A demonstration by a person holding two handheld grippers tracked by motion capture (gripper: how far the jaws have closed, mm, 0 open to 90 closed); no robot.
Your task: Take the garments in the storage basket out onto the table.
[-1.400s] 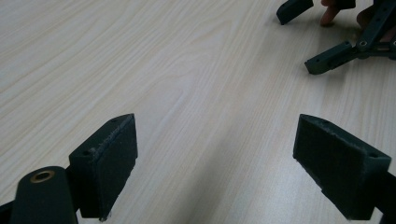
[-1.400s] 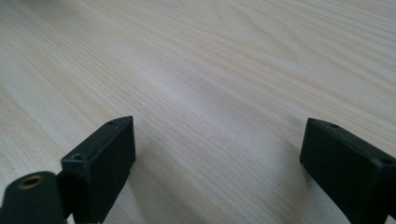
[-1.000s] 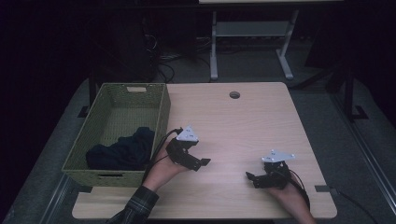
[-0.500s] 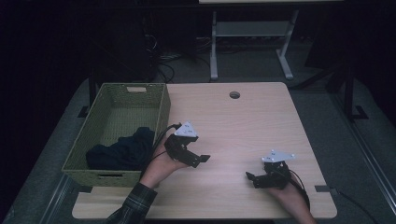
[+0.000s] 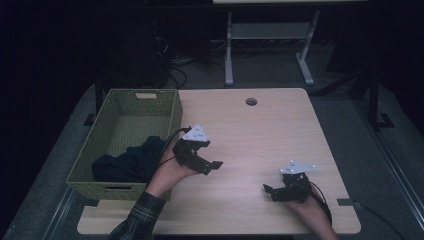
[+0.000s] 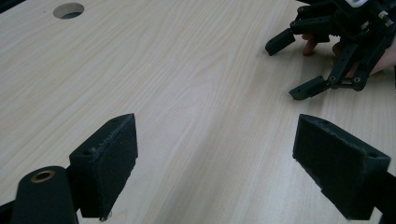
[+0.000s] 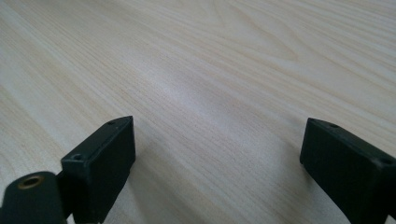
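Note:
My left gripper hovers over the wooden table, just right of a green woven basket. Its jaws stand wide apart with bare wood between them, so the left gripper is open. A dark cloth lies bunched in the near end of the basket. My right gripper rests low near the table's front right, its jaws pointing left. The right gripper is also open over bare wood. The left gripper view shows the right gripper farther off with a hand behind it.
A round cable hole sits near the table's far edge, and the cable hole appears again in the left gripper view. A white-legged stand and cables lie on the dark floor beyond the table. A plaid sleeve enters at bottom left.
The left hand and its gripper have drifted slightly away from the person and a little toward the basket. The right gripper has stayed put.

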